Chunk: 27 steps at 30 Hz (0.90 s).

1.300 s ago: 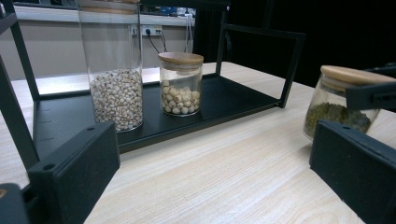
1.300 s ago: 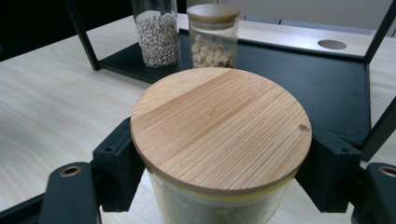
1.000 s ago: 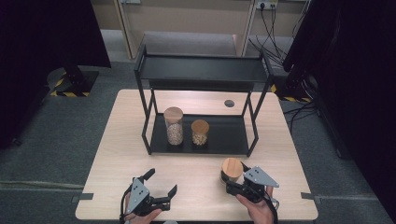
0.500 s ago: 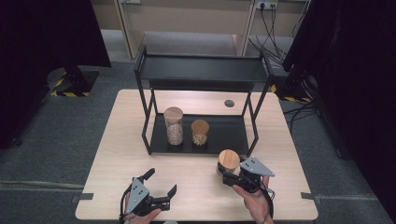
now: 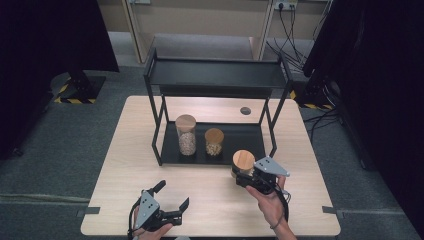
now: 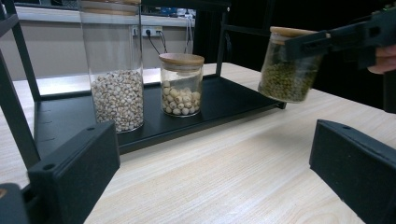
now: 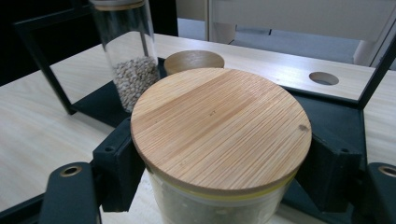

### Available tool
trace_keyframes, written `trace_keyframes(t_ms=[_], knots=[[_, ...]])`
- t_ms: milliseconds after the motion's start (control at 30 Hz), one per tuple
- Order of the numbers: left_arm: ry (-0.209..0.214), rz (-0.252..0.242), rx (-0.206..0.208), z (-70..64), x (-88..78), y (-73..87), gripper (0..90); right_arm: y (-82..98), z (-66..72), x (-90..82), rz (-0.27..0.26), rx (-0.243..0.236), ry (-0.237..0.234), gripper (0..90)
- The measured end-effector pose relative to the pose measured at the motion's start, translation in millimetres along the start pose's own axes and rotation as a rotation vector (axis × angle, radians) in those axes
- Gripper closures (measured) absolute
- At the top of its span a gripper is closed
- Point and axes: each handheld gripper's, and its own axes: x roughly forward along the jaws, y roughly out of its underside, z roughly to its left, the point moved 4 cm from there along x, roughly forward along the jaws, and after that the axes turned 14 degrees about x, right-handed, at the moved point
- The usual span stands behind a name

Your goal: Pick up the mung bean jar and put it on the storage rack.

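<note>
My right tool [image 5: 243, 176] is clamped on the jar of green beans [image 6: 288, 70], both jaws pressed against the glass just under its bamboo lid [image 7: 219, 128]. In the left gripper view the jar hangs clear of the worktop [image 5: 210, 200], tilted a little, with my hand at its 3 o'clock side. From the high view that jar sits at about 5 o'clock from the black two-tier rack [image 5: 215, 75], just off the front right corner of the rack's lower tray [image 5: 240, 145] and near the right front leg.

My left tool [image 5: 172, 202] is down by the front edge of the worktop, at about 7 o'clock from the rack, jaws spread wide with nothing between them. Looking along those jaws, I see bare wood ahead and the tray beyond it.

On the lower tray stand two more jars: the tall jar of pale grains [image 5: 186, 135] at 9 o'clock of the short jar of white seeds [image 5: 214, 142], near each other but apart, both upright with lids on. The short one is at roughly 11 o'clock from the jar I'm holding. A round cable hole [image 5: 245, 110] shows in the worktop behind the tray.
</note>
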Motion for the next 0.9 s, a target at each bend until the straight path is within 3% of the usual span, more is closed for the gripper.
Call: trace_keyframes(t_ms=[900], knots=[[0.002,0.000,-0.003,0.7,0.3,0.6,1.2,-27.4,-3.0,57.2,0.010,0.019,0.109,25.6]])
